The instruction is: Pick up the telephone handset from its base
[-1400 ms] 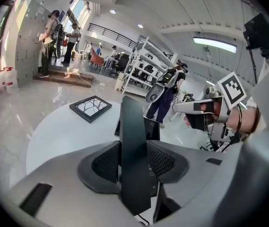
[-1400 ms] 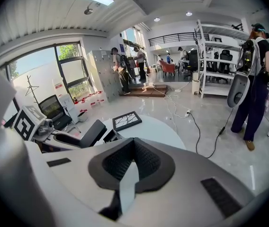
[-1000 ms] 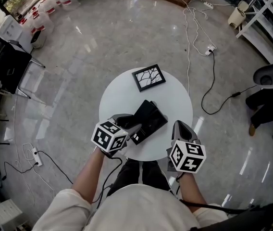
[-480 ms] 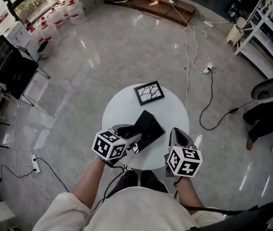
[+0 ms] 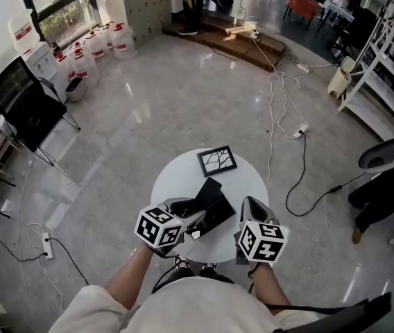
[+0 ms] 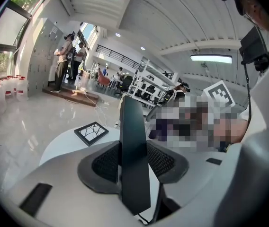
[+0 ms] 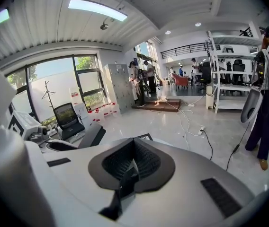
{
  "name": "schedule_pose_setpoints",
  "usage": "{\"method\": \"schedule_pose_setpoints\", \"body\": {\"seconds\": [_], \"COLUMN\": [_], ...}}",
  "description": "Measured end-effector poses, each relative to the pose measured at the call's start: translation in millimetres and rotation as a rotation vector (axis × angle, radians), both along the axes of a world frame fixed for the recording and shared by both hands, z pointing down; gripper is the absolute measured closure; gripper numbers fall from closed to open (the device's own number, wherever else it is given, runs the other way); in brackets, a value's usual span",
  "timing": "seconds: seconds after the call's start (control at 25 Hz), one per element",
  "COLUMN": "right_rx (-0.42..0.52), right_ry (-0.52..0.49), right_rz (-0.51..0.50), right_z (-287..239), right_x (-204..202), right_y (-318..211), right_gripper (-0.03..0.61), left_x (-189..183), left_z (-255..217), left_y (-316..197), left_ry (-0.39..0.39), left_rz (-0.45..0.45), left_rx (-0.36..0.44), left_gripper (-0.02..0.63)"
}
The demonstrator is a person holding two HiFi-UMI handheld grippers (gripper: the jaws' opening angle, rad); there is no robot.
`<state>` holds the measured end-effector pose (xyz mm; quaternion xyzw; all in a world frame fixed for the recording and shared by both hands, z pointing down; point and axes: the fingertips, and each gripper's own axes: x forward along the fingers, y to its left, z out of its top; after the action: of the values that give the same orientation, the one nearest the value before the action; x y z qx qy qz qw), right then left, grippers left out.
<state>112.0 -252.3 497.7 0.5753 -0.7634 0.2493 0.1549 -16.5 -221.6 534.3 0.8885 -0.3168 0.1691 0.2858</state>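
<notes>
On the round white table (image 5: pixel 176 179) lies the black telephone base (image 5: pixel 223 210). My left gripper (image 5: pixel 195 217) is shut on the black handset (image 5: pixel 207 193), a long dark slab that rises tilted above the base. In the left gripper view the handset (image 6: pixel 133 150) stands upright between the two ribbed pads (image 6: pixel 107 163), with the left gripper (image 6: pixel 133 163) closed on its sides. My right gripper (image 5: pixel 250 205) hovers at the table's right edge, beside the base. In its own view the right gripper (image 7: pixel 130 167) has its pads together with nothing between them.
A black-framed picture (image 5: pixel 217 161) lies at the table's far side. Cables and a power strip (image 5: pixel 301 127) trail over the floor to the right. A black chair (image 5: pixel 23 106) stands far left, white shelving (image 5: pixel 384 61) at the right, and a seated person's legs (image 5: pixel 381 193) show.
Both grippers have risen toward the camera, the left one carrying the handset up off the base. The head view has tilted to show more of the room.
</notes>
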Motion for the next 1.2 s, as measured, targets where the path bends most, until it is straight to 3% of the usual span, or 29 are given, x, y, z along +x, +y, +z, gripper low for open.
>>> {"method": "schedule_pose_setpoints", "body": {"seconds": [0.56,0.84,1.2], "right_rx": [0.110,0.176,0.297], "right_ry": [-0.019,-0.035,-0.010], "right_rz": [-0.066,-0.101,-0.098], "right_z": [-39.3,-71.3,-114.5], "right_x": [-18.6,-33.5,-44.1], "right_y": [-33.4,-41.1,-47.0], "right_gripper": [0.554,0.554,0.554], "left_x": [-13.3,-28.4,-46.8], "left_z": [-91.1,-137.0,-200.9], "left_y": [-24.9,-35.4,-45.6], "left_ry": [0.101,0.043,0.035], "left_rz": [-0.183,-0.278,-0.395], "left_rx": [0.222,0.380,0.566], "left_gripper": [0.422,0.422,0.422]}}
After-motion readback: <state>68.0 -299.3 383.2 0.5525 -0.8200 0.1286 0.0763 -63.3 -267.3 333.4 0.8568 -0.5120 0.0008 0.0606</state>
